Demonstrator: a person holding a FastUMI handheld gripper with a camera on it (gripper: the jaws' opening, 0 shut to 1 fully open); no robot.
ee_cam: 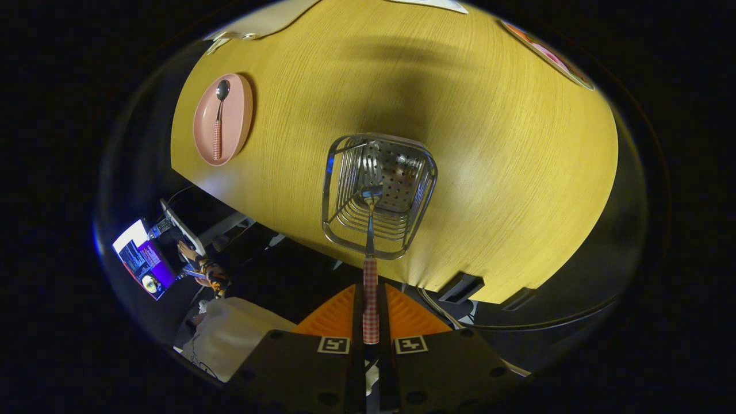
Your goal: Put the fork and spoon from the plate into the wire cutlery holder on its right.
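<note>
The fork [371,253] is held by its checked handle between the two fingers [333,319] of the gripper [371,316], which are closed against it from both sides. From the fingers the fork reaches straight ahead, its metal shaft crossing the near rim of the holder [345,230] and its head seen inside, above the perforated bottom; whether the head touches the bottom cannot be told. The holder, a wire basket with rounded corners, stands upright on the table [489,172] just ahead of the fingers, close to the table's near edge. Well apart from it, on its left, a pink plate [238,109] lies on the table near the edge. The spoon [219,118] is lying in the plate, bowl pointing away and its checked handle pointing towards the near rim. A broad shadow is cast on the wood beyond the holder. Below the table's edge, to the left of the fingers, a person's hand [187,251] is seen at a laptop [144,259], and some white cloth [230,333] lies nearer the gripper. At the table's far side a white sheet [437,4] is partly seen.
</note>
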